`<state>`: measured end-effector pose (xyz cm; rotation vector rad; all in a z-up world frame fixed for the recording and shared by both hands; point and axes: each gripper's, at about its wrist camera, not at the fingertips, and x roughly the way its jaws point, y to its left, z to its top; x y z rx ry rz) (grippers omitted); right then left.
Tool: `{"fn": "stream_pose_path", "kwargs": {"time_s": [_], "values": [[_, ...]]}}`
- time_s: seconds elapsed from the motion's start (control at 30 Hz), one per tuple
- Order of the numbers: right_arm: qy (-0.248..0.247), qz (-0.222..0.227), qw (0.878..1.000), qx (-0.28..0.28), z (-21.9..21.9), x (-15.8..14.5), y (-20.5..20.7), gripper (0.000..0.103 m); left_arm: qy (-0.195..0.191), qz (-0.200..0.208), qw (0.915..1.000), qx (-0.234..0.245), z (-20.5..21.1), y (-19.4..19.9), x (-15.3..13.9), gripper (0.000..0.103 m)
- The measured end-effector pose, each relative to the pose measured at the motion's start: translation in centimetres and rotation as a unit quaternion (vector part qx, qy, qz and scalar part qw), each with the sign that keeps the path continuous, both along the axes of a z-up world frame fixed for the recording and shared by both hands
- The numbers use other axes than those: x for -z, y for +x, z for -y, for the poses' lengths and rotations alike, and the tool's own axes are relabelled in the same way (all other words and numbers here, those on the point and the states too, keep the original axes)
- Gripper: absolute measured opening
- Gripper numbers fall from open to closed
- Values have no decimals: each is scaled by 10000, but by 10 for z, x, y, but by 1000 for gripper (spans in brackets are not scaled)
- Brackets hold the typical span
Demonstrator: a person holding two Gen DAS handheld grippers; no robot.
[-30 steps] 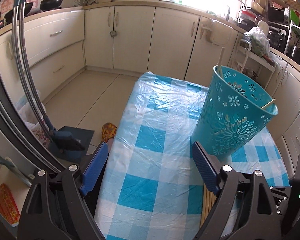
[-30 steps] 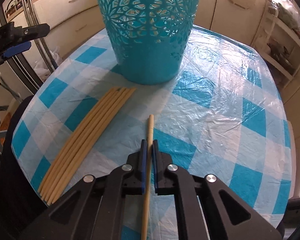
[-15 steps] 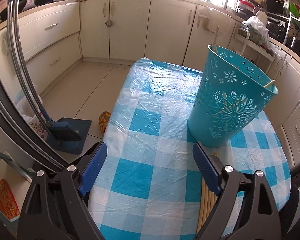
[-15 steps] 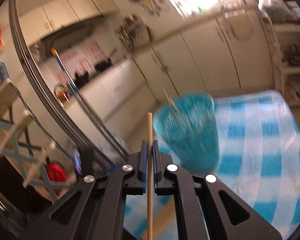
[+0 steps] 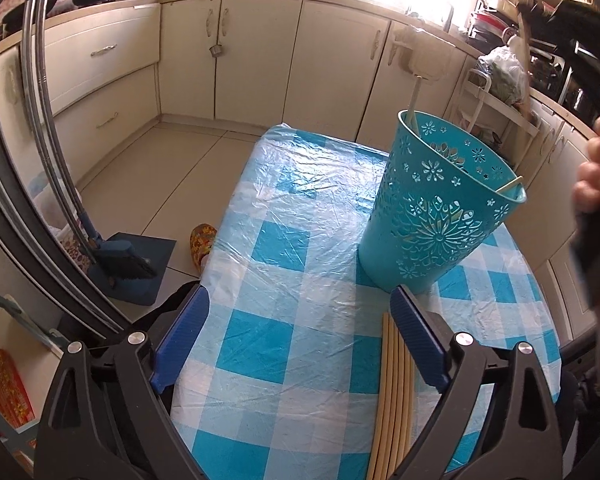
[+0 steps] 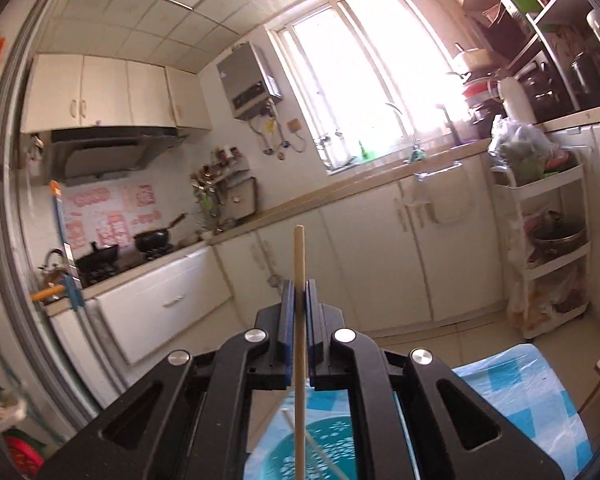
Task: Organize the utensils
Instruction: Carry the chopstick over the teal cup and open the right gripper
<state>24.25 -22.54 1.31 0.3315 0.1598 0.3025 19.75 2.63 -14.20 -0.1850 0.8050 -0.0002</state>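
The left gripper (image 5: 298,320), blue-padded, stands wide with nothing between its pads; its jaws have just been opening. Beneath it lies the blue-and-white checked plastic table cover (image 5: 300,280), bare ahead of the gripper as far as the rounded far edge. The near-left table edge runs just under the left pad, with tiled floor (image 5: 148,176) open beyond it. Ahead and to the right stands the perforated turquoise plastic bucket (image 5: 432,216), upright, with pale sticks leaning inside. A row of pale wooden chopsticks (image 5: 396,392) lies flat on the cover, just inside and under the right pad.

The right gripper (image 6: 299,300) is clamped on a single pale wooden chopstick (image 6: 299,340), which runs along the gripper's axis and projects past the fingertips. Only this view shows the grip; it faces the cream cabinets (image 6: 380,256) and window (image 6: 364,80), with the bucket mouth directly below the gripper. Only the left view shows the table edges and, at far right, a hand (image 5: 596,176).
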Motion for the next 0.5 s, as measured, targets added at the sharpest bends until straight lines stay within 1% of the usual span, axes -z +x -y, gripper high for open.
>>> {"fn": "stream_pose_path", "kwargs": {"time_s": [0.07,0.17,0.23,0.33,0.43,0.5], "values": [[-73,-197,9998,45,-2,16,5,6,-25,-19,10000,-10,-1,0,1,88],[-218,-433,9988,27,-1,31,10,6,-48,-59,10000,-20,-1,2,4,89],[-256,-569,9980,-39,-2,34,10,6,-58,-74,10000,-20,-1,3,5,89],[-336,-611,9975,-128,0,35,0,7,-58,-91,9999,-19,-1,3,5,89],[-298,-533,9980,-161,5,27,-21,8,-46,-76,10000,-25,0,1,3,89],[-269,-449,9985,-180,11,19,-37,11,-35,-64,10000,-27,1,-1,2,89]]}}
